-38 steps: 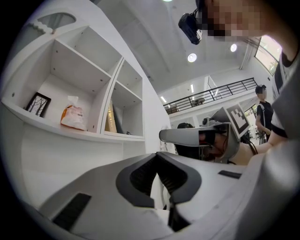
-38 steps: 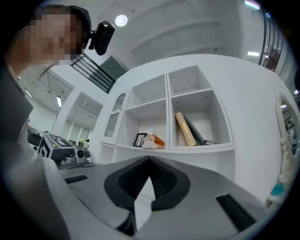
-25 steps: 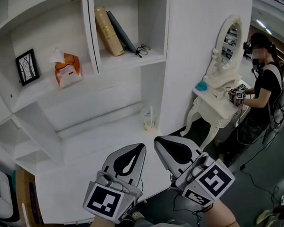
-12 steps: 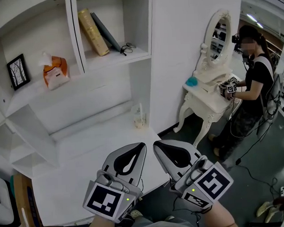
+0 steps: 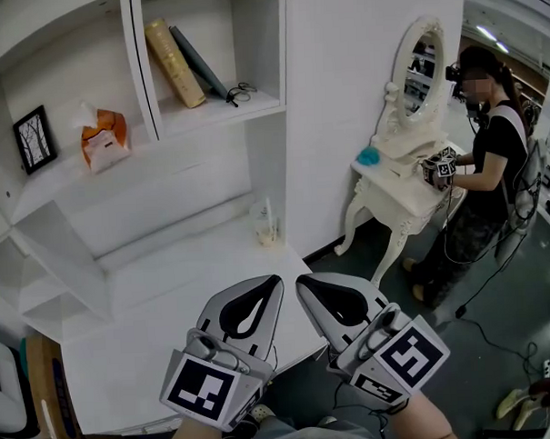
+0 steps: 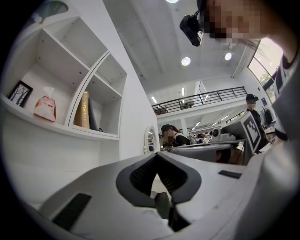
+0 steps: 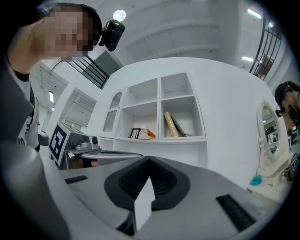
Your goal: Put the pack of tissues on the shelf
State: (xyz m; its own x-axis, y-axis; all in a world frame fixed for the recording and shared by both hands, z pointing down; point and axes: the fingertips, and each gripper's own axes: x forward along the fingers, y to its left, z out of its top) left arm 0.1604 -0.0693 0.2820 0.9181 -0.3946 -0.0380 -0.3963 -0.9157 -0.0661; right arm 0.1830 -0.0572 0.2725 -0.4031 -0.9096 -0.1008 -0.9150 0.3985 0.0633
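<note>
Shelf (image 5: 59,178) with tissue pack (image 5: 103,140), left tool (image 5: 275,280), right tool (image 5: 301,280) both closed, empty

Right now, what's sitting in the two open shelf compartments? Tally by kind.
Picture frame: 1
Pack of tissues: 1
Books: 2, a tan book and a dark book
Glasses: 1
Total: 5

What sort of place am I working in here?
Likely a mock home room set up inside a large hall: a white shelf unit with books and a tissue pack, a dressing table with mirror, and a balcony railing under a high ceiling.
</note>
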